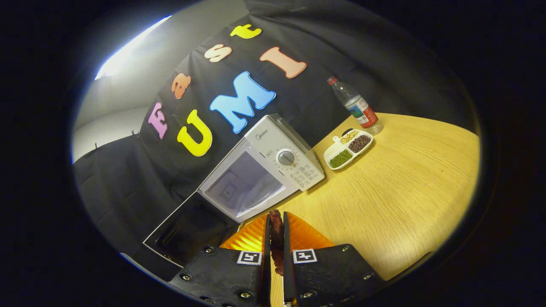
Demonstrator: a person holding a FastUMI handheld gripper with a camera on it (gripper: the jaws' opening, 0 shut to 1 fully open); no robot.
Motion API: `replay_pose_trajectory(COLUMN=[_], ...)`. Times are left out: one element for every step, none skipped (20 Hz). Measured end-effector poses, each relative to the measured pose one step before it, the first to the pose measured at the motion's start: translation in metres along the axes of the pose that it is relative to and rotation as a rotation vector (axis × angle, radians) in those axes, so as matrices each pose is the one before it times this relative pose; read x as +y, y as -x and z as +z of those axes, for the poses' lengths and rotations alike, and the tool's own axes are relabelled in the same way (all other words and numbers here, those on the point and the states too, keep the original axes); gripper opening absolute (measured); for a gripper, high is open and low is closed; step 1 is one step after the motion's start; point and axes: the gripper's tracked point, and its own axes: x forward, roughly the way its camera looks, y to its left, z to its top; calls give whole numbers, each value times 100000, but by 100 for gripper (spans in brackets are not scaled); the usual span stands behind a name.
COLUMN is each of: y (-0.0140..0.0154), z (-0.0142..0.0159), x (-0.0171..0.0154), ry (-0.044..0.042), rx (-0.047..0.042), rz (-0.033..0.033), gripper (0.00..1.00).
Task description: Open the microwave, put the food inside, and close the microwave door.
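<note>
Clamped between both fingers of gripper (276, 230): dark reddish-brown piece of food (276, 226), jaws nearly together on it, piece upright in the narrow gap. Just ahead of fingertips: white microwave (264, 168) on wooden desk (405, 192), tilted in view. Door (183, 232) swung open, hanging toward near-left side of microwave; window panel & round dial w/ markings on front face. Right of microwave, apart from it: white divided dish (347, 149) w/ three compartments – green, dark brown, pale bits. Beyond dish, further from microwave, near booth wall: clear water bottle (356, 106), red cap, label. Orange ribbed surface under the fingers, touching; can't tell what it is.
</note>
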Motion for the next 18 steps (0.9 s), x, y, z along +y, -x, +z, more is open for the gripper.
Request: replay_pose_trajectory(y=[-234,-448,-776,-961,-1268,-1309,-1634,-1649,-1793,-1770,-1960,-1905,-1890,-1978,-1800,-1650,-1552,-1467], z=[235,168,145,-25,-115,-460,-345,-361,-153,-300,-108,-184,-111,215,200,-15,-21,-362], x=[1124,1403,1315,1190,1081,854,757,578,428,649,571,488,370,155,14,-64,-76,-143], ry=[-43,-234,161,564,865,910,2357,2369,1440,125,-1688,-1791,-1817,-1249,882,959,1289,1253], rx=[-56,-333,92,-83,272,471,463,-113,-506,-322,-700,-254,-843,-2080,-1901,-2108,-1961,-901], rz=[992,1535,1386,1138,775,93,27,-781,-1081,-326,-322,-203,-663,-1136,-2280,-2439,-2573,-2303], gripper=[12,12,12,12,12,12,12,12,12,12,12,12,12,12,12,12,12,12])
